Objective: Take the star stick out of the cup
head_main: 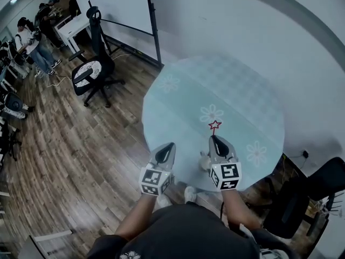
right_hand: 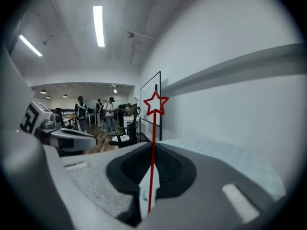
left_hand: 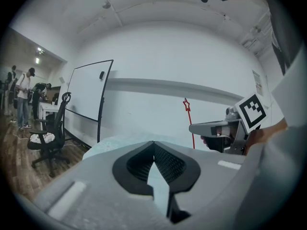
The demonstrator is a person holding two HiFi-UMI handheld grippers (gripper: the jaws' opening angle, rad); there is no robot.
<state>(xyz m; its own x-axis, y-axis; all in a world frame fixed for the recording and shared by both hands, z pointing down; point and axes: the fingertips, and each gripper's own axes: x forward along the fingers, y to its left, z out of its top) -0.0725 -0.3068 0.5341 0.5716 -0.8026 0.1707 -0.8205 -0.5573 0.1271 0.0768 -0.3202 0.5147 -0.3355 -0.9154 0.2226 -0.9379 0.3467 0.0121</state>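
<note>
The star stick (head_main: 215,125) is a thin red rod topped by a red outlined star. My right gripper (head_main: 214,138) is shut on its stem above the round, pale blue flowered table (head_main: 237,90). In the right gripper view the stick (right_hand: 153,143) runs straight up between the jaws to the star. A small pale object (head_main: 205,161), perhaps the cup, lies mostly hidden beside that gripper near the table's front edge. My left gripper (head_main: 170,145) hovers over the table's near left edge, shut and empty. From the left gripper view, the stick (left_hand: 187,107) and the right gripper (left_hand: 225,128) show to the right.
A black office chair (head_main: 94,72) and a whiteboard on a stand (head_main: 121,4) are on the wooden floor to the far left. Another black chair (head_main: 310,196) is at the table's right. People stand at desks at the far left (head_main: 32,39). A white wall runs behind the table.
</note>
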